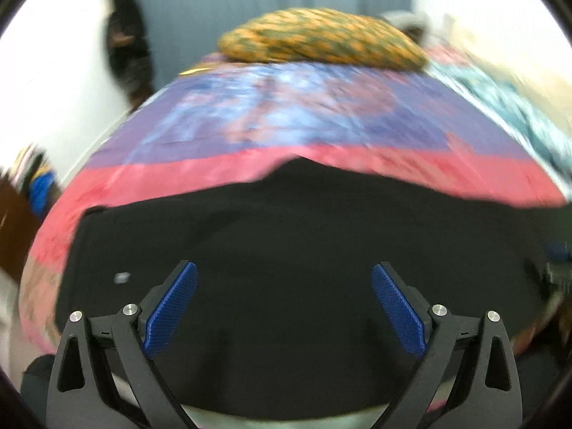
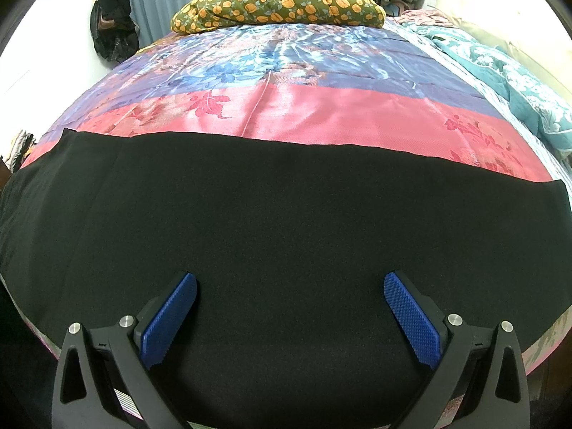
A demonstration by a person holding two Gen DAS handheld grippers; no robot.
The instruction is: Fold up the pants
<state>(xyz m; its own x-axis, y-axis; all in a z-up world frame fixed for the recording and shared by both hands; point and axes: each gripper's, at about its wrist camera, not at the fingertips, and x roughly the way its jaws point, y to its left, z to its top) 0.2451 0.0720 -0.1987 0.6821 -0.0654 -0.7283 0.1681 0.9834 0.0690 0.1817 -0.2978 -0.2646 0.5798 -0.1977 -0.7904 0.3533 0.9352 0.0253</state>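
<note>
Both the left tongs [image 1: 284,304] and the right tongs [image 2: 290,312] gape wide and empty above the black pants [image 2: 286,214], which lie spread flat across the near end of the bed. The satin bedspread [image 2: 321,111] at 12 o'clock looks slippery: a one-sided pinch could drag the cloth askew. The floral pillow [image 2: 279,3] lies beyond. No legible writing anywhere.

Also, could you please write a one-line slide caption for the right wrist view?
Open right tongs hover over black pants spread flat on a floral bedspread, pillow behind.
</note>
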